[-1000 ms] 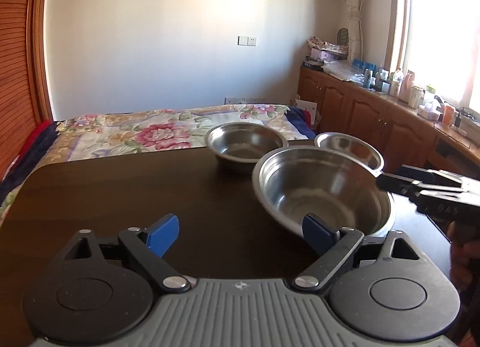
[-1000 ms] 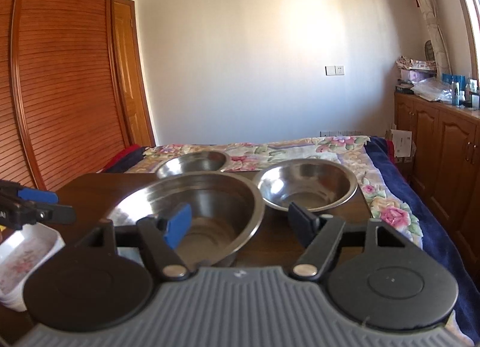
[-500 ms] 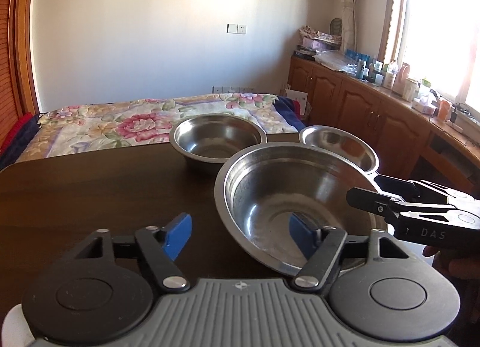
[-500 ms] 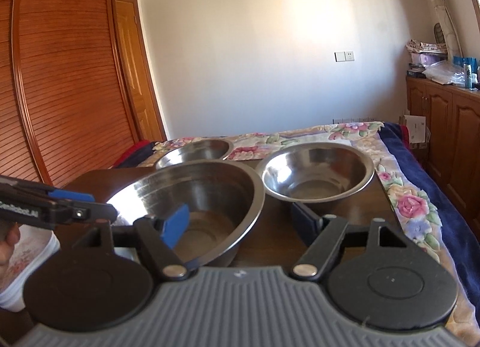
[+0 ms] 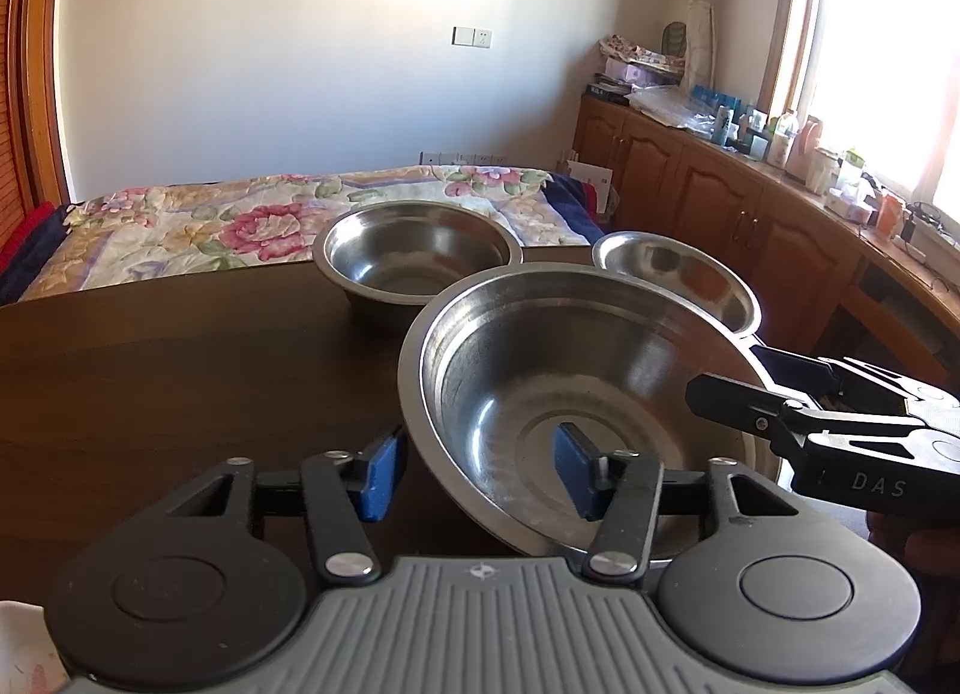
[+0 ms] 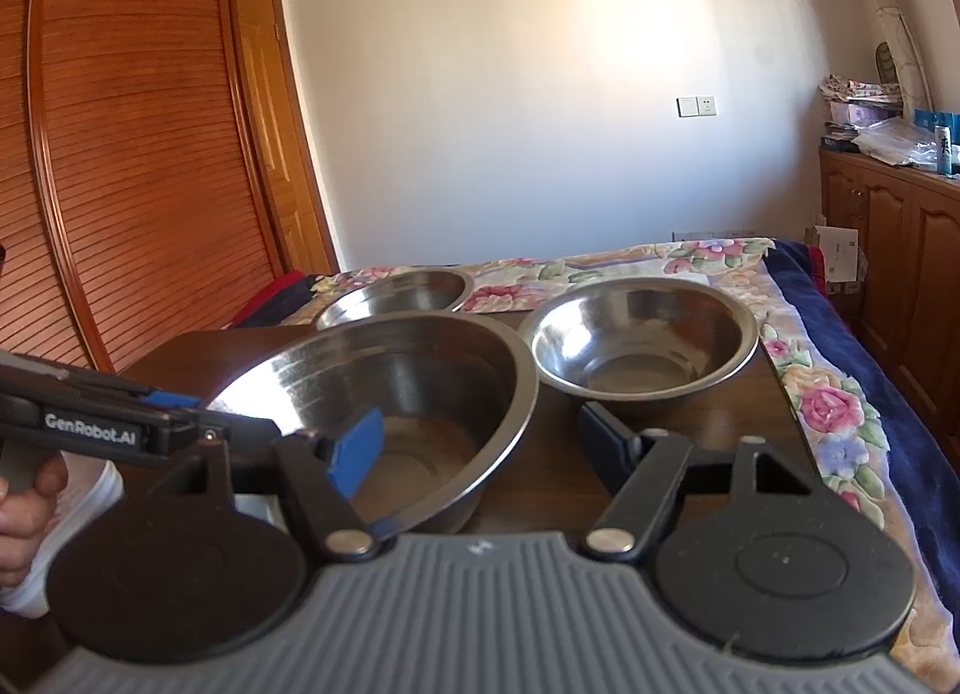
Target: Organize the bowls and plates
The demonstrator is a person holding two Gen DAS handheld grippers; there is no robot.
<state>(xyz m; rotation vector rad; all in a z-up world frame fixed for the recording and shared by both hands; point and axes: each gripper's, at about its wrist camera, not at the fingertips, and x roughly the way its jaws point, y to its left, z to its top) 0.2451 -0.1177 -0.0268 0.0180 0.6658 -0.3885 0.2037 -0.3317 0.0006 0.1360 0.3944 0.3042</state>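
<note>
The large bowl (image 5: 570, 394) sits on the dark surface (image 5: 180, 382) nearest both grippers, and the left gripper (image 5: 474, 472) and right gripper (image 6: 480, 442) each straddle its rim with fingers wide, probably to grip opposite edges for a balanced lift.

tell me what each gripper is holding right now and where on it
Nothing is held. Both the left gripper and right gripper are open, each straddling the rim of the large steel bowl from opposite sides, not yet closed on it.

White dish (image 6: 78, 514) mostly behind the left hand-held gripper (image 6: 240, 430), possibly a stack.
</note>
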